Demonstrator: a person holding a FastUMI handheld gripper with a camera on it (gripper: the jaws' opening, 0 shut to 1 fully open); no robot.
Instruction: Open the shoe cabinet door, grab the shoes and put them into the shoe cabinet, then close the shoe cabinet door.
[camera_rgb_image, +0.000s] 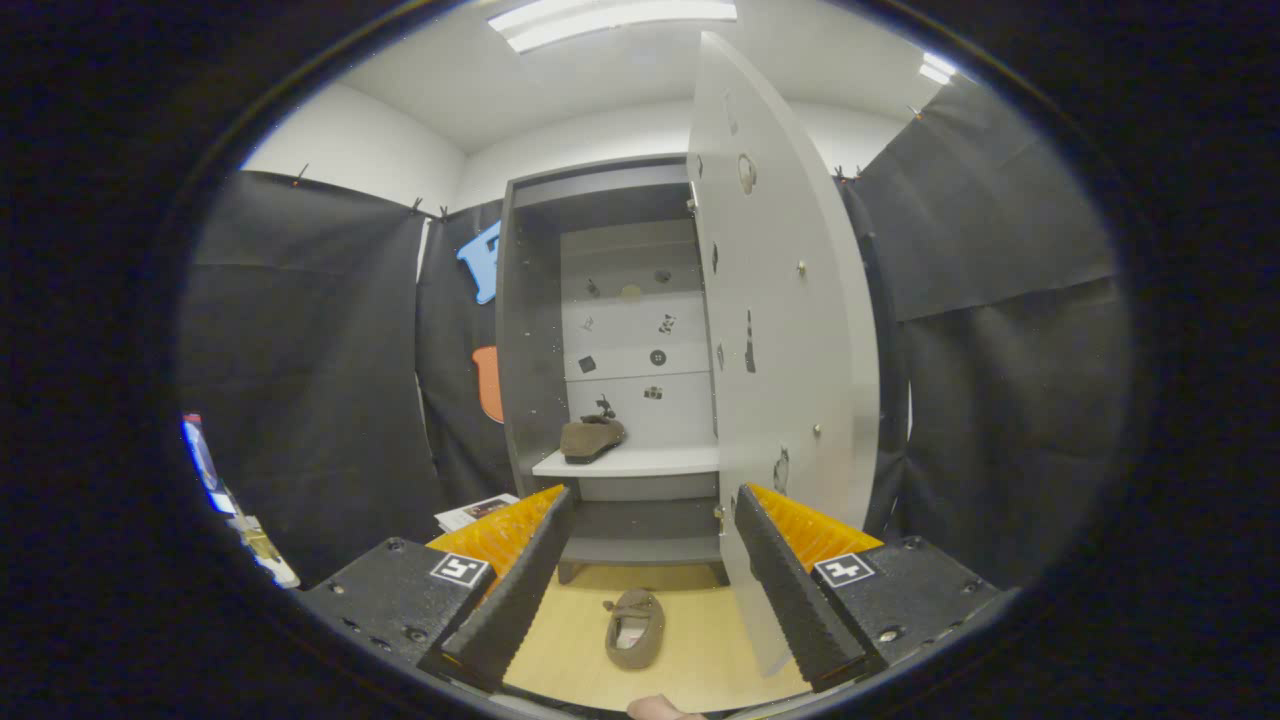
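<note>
The grey shoe cabinet (530, 330) stands ahead with its door (790, 340) swung open to the right. One brown shoe (590, 438) rests on the white shelf (650, 462) inside, near the left wall. A second brown shoe (634, 630) lies on the wooden floor (700, 640) in front of the cabinet, between and below my fingers. My gripper (650, 575) is open and holds nothing, well above that shoe. The door's lower edge runs close to my right finger (790, 590).
Black cloth walls close in the booth on both sides. A paper sheet (478, 511) lies on the floor left of the cabinet. Some small items (250, 535) sit at the far left. A lower cabinet shelf (640, 550) sits under the white one.
</note>
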